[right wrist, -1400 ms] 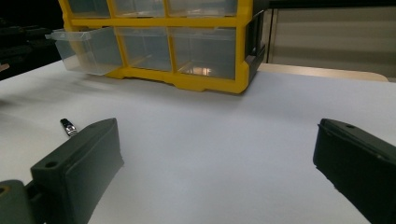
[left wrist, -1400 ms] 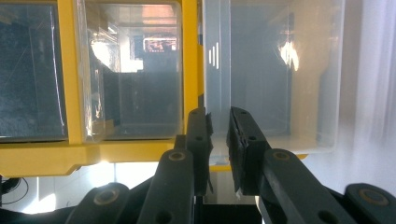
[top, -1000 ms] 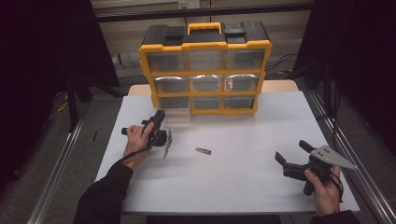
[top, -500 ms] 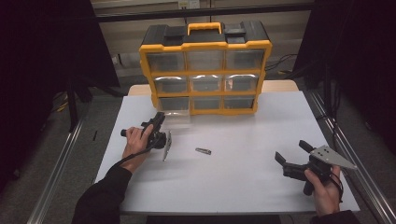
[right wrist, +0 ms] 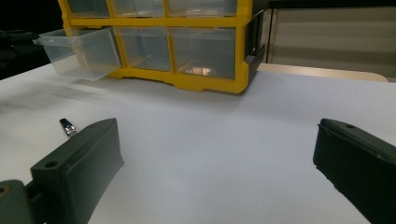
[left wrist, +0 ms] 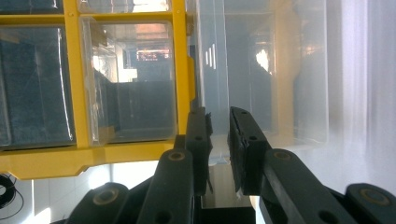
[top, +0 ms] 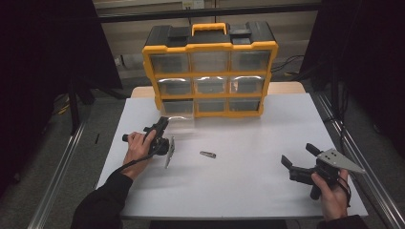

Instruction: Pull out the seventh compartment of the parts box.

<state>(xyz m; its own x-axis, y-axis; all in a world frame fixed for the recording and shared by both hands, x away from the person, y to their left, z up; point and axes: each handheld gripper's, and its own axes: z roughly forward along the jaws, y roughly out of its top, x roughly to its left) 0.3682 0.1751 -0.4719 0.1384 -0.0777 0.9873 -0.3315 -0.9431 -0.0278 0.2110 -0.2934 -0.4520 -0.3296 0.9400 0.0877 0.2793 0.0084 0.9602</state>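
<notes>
Gripping the front wall of a clear plastic drawer (left wrist: 261,70), the left gripper (left wrist: 219,140) has its two black jaws nearly together, clamped on that thin transparent edge. The drawer stands pulled out of the bottom-left slot of the yellow and black plastic organiser cabinet (top: 210,71), which sits at the far side of the white table (top: 248,191). In the high view the left gripper (top: 162,131) lies just before the pulled-out drawer (top: 180,120), held by the person's left hand (top: 138,148). A small metal nail clipper (top: 207,154) lies on the table near the middle, apart from both grippers and in front of the cabinet. The right gripper (top: 298,155), held in the right hand (top: 332,193) near the table's right front corner, rests with its jaws wide apart and nothing between them. In the right gripper view the clipper (right wrist: 68,127) shows just beyond the left-hand jaw, and the drawer (right wrist: 79,51) juts from the cabinet (right wrist: 210,79).
</notes>
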